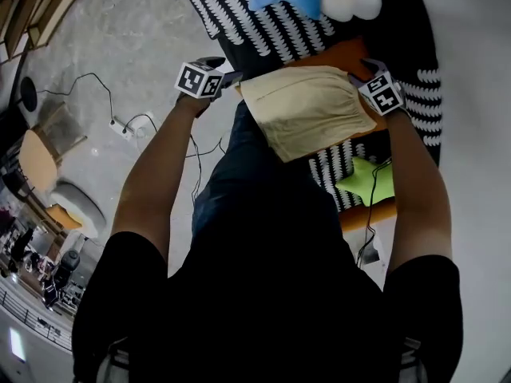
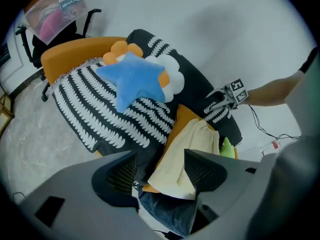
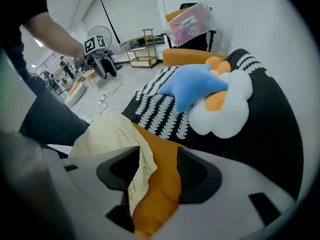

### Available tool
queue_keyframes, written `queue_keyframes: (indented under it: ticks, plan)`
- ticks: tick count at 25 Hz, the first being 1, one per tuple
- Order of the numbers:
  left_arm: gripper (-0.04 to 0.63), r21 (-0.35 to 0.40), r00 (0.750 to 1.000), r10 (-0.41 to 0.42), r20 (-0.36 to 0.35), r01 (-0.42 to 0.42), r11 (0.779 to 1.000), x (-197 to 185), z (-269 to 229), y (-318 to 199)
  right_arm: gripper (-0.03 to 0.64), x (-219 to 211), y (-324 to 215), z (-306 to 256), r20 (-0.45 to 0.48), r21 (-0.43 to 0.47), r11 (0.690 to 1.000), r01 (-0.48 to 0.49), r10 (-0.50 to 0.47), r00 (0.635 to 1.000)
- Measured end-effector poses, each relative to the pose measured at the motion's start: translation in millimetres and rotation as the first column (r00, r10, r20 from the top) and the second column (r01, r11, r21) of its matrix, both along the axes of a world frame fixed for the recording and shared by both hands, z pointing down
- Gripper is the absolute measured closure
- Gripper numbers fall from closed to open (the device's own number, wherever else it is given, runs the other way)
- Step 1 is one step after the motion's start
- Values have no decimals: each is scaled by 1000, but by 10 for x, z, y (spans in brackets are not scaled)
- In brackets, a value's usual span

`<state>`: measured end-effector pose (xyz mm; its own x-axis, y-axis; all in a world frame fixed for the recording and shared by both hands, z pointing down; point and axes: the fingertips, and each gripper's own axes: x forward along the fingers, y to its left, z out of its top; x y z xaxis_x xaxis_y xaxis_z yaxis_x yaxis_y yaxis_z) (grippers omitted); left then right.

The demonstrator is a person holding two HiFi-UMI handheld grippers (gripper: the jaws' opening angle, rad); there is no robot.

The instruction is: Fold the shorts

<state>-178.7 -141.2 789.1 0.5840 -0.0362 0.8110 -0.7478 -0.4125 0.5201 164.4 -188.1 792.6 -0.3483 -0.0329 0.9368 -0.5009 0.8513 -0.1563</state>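
1. Fingers of the left gripper are spread, nothing pinched; the cream shorts lie just ahead, one corner pointing in between them.
2. Right gripper fingers are apart too, straddling the shorts' gathered edge without pressing; this hand looks nearer.
3. The shorts run lengthways from one gripper to the other on the orange cushion; soft, limp cloth, likely to sag when lifted.

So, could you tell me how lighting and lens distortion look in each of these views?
Head view: the person's dark clothing reads nearly black, while the cream fabric shorts are evenly lit. Left gripper view: strong fisheye, black corners. Right gripper view: same curvature; the blue star-shaped cushion looks sharp.
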Motion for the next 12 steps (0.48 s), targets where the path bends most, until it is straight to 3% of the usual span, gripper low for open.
queue_keyframes:
  ticks: [7,12]
  plan:
    - [284,-75,999,19,-26,-21,997,-12,665,115,397,23,44,574,-83,-120,979,167,-178,981]
    - [287,-128,990,127,-53,-133,983,89,1205,253,405,105,150,966,-119,-236,916,325,-359,926]
